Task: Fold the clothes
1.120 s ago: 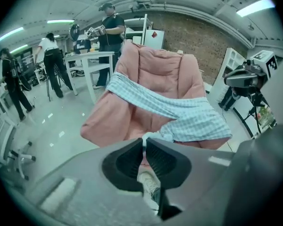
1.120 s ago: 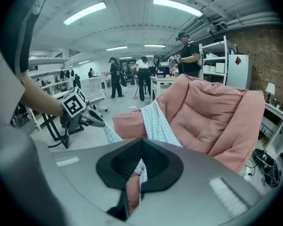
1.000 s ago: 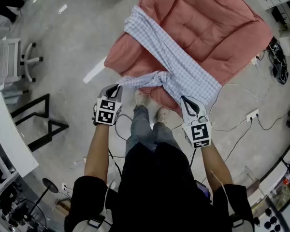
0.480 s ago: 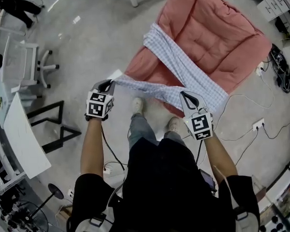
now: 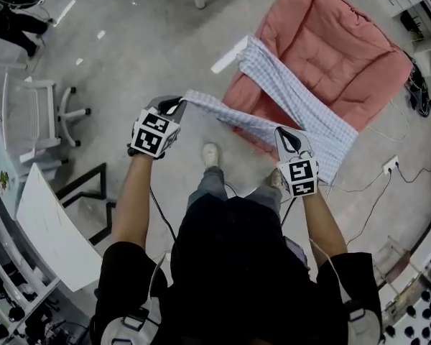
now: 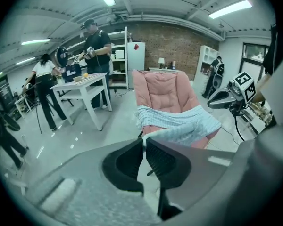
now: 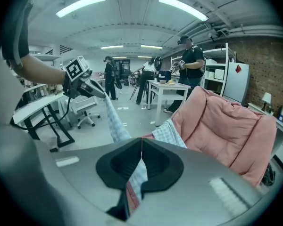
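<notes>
Both grippers have the cloth. Left gripper [image 5: 178,105]: jaws closed tight, thin edge of the checked cloth [image 5: 287,95] pinched between the pads. Right gripper [image 5: 285,132]: jaws fully together too, cloth bunched through them and hanging out below. Neither is empty

Cloth location: one strip spans the air between the two grippers, above the floor [image 5: 129,49] in front of the person's shoes [image 5: 210,152]. From the right gripper the rest runs back and lies draped across the front of the pink cushion [image 5: 345,42], touching it. So it's partly lifted, partly resting

Progress, my read: early. Pickup is done and both grips look solid. No fold visible anywhere: the cloth is a long rumpled band, not spread flat, no edge brought onto another. Can't tell what garment it is or which corners are held

Left to do: get it all clear of the cushion, shake or spread it out, find a flat spot, then make the actual folds. Risk I'd flag: trailing end sliding off the cushion onto the floor
</notes>
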Available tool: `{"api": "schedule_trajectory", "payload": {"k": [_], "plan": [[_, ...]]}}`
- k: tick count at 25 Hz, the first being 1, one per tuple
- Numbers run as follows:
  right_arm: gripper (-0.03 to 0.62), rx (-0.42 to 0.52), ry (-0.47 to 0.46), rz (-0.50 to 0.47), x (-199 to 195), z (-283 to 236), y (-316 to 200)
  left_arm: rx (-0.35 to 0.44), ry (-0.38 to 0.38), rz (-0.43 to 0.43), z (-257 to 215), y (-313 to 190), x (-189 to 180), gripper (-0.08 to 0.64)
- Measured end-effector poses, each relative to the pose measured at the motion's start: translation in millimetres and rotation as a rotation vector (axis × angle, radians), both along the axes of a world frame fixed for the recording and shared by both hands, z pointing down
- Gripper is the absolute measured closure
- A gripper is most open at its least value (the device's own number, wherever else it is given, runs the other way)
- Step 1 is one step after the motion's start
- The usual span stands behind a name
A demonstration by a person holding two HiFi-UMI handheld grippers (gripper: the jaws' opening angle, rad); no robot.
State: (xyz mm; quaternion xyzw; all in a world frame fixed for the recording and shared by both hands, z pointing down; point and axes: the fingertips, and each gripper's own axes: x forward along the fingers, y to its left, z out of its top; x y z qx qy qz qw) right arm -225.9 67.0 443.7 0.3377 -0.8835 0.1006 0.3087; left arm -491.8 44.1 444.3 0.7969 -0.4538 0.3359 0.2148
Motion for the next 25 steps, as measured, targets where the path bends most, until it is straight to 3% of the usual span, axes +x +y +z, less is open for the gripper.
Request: {"api": "schedule_trajectory", "payload": {"k": [4,11,20,25], "plan": [[0.584,0.031,0.013,0.051,-21.1,-11.6,-0.5,-0.019,0.0,0.129,-12.4,-23.8,4.6,0.535],[0.583,0.044,0.038,0.136,-28.6,-6.6,1.3,-0.065,-0.012,0.24,-2.4,-61.8,9.8,0.535],[0.583,-0.009,0.049,0.258,-18.9,8.3,0.9,-0.24,0.05,0.257,63.1,-96.1,8.3,0.534],[0.583,-0.047,0.065,0.274,-12.4,19.1,3.3,-0.224,0.078,0.282,66.3,-88.8,14.5,0.534]]}}
